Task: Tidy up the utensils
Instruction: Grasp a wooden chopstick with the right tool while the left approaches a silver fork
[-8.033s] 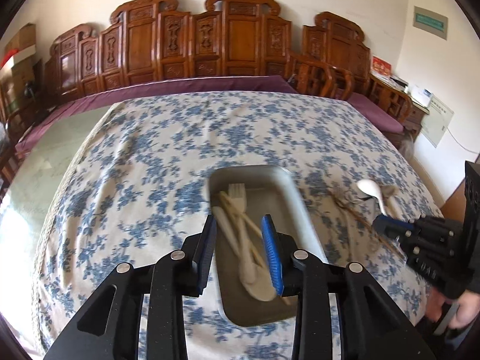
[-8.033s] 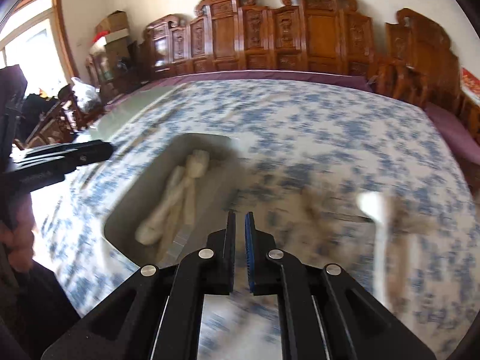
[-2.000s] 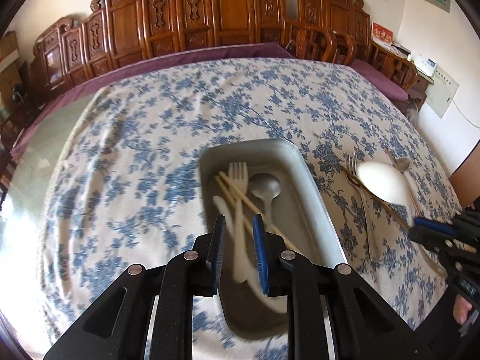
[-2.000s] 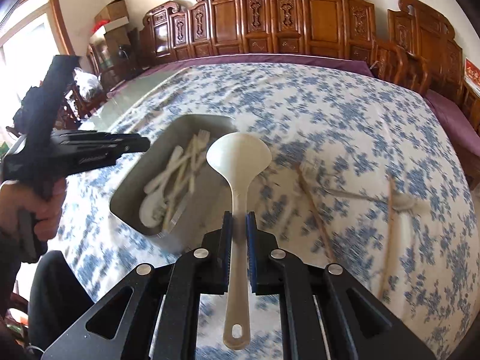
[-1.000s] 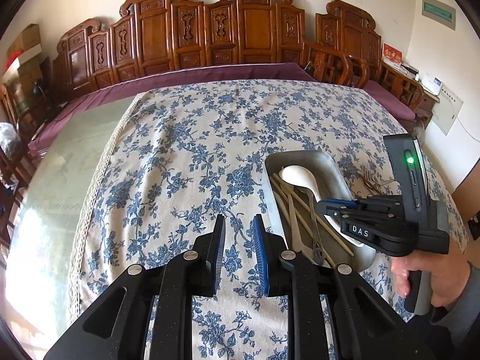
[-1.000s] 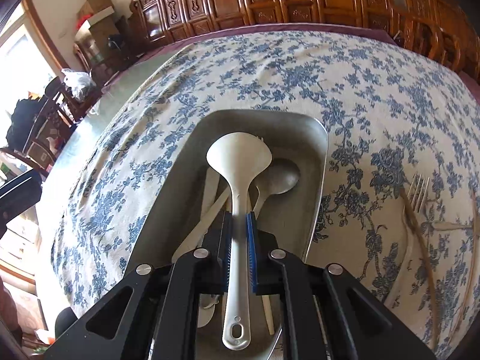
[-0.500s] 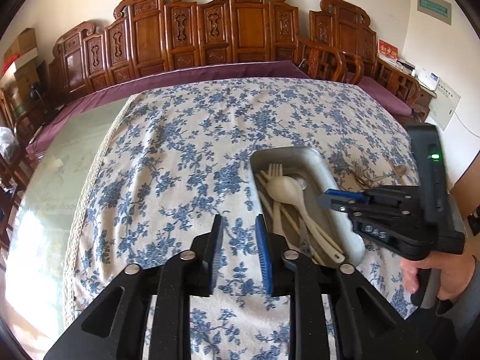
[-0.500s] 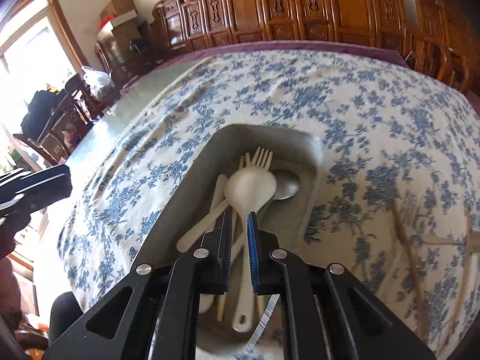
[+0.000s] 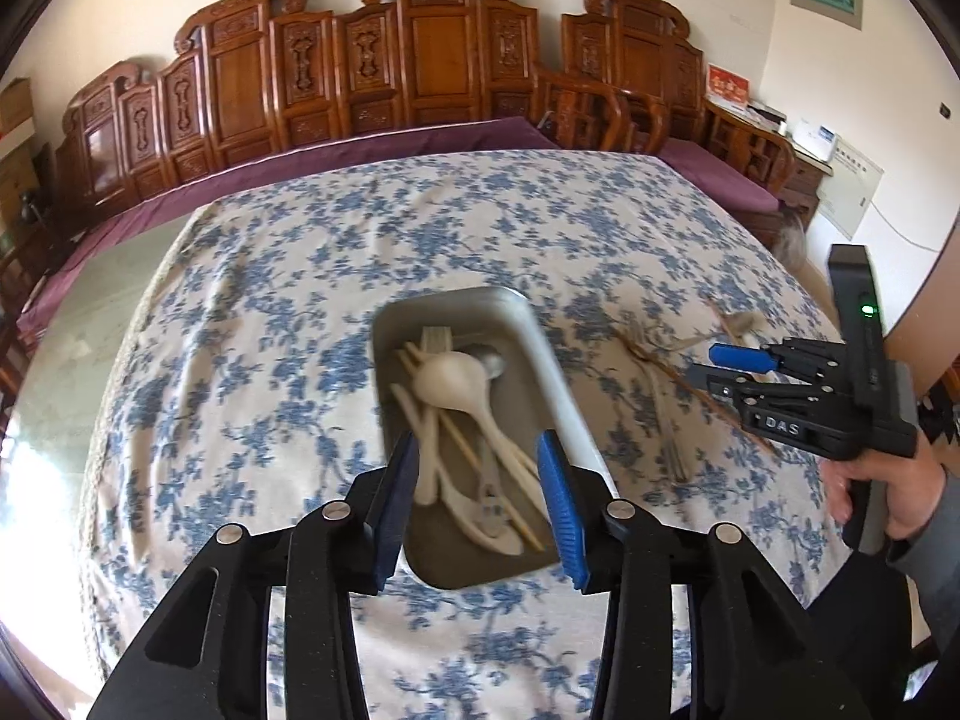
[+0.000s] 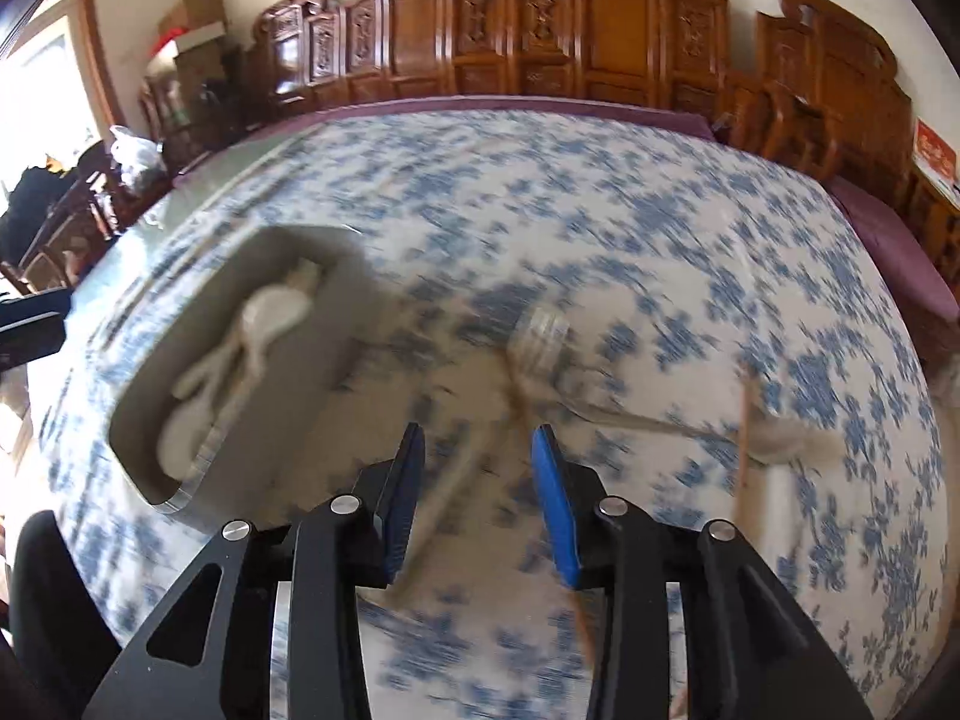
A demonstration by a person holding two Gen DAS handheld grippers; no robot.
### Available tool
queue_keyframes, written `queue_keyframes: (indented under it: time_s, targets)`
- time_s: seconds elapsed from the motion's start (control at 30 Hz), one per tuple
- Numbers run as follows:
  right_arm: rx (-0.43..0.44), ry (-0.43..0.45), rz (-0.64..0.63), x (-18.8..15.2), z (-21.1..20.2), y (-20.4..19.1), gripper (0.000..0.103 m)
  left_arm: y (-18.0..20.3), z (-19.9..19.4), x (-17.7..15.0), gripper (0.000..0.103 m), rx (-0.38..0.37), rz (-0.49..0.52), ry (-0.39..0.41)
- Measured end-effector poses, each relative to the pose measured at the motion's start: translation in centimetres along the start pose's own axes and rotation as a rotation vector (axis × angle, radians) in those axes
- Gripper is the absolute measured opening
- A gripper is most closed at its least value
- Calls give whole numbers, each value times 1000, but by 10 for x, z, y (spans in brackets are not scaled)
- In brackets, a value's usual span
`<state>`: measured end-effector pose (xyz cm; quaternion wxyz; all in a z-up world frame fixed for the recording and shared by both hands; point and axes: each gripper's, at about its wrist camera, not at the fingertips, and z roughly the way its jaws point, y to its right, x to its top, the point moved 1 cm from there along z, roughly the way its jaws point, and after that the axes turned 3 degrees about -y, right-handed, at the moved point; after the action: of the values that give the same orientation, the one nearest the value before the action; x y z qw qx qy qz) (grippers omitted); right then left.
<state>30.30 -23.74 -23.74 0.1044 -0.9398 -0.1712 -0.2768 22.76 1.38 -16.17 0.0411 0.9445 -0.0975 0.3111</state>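
Observation:
A grey metal tray (image 9: 555,384) lies on the blue-flowered tablecloth and holds a cream ladle (image 9: 450,381), a fork, spoons and chopsticks. My left gripper (image 9: 480,480) is open and empty above the tray's near end. My right gripper (image 10: 477,477) is open and empty over the cloth right of the tray (image 10: 156,480); it also shows in the left wrist view (image 9: 714,363). A fork (image 10: 534,342), a spoon (image 10: 786,441) and chopsticks (image 10: 744,438) lie loose on the cloth ahead of it, blurred.
Carved wooden chairs (image 9: 444,54) line the far side of the table. The table's glass top (image 9: 66,324) shows bare at the left. Boxes and chairs (image 10: 186,54) stand at the far left of the room.
Both grippers have opened wide. The ladle now lies in the tray. My right gripper has swung right, away from the tray to the loose utensils. My left gripper has moved over the tray.

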Motion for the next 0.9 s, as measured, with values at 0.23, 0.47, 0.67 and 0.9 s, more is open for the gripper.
queue_keyframes:
  time_s: [0.23,0.47,0.67,0.9]
  targets:
    - [-27,-70,-13,-22,21,19,38,25,3,-3,46,-15,36,-17]
    - [-77,-96,-118,-33,25,10,8,47,5,-1,47,-25,66,-21]
    - [-51,-83,-103,-43,8,13,6,63,15,3,47,-35,82,-29]
    - [6,-10,-26,-53,-44,29,6,83,32,7,47,-47,95,-43]
